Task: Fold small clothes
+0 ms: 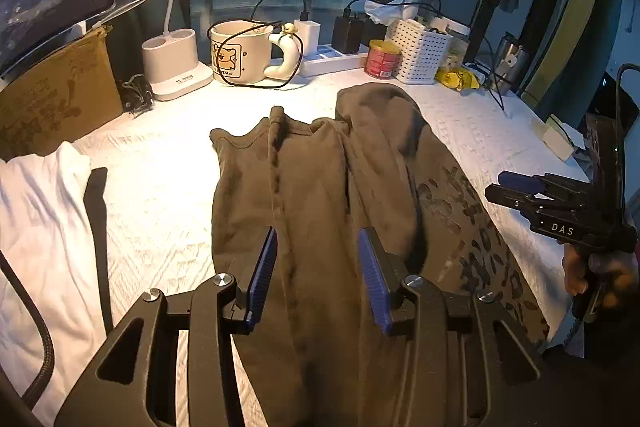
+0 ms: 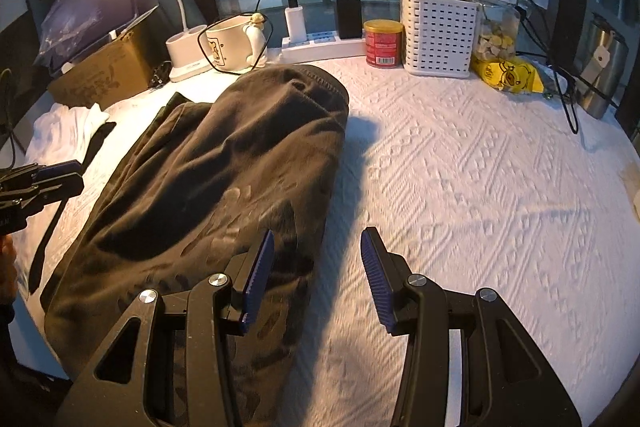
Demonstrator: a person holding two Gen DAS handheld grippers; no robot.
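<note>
Brown garment point(image 1: 320, 179) is lying folded lengthwise on the white-covered tabletop point(image 2: 480, 167), with the left claw point(image 1: 316, 267) hovering spread above it and the right claw point(image 2: 318, 275) spread, empty, over its right edge.

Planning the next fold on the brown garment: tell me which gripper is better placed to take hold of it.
Left, probably. The left gripper hangs open directly over the brown garment, cloth below its jaws. The right gripper is open at the garment's edge, mostly over the bare white cover.
</note>
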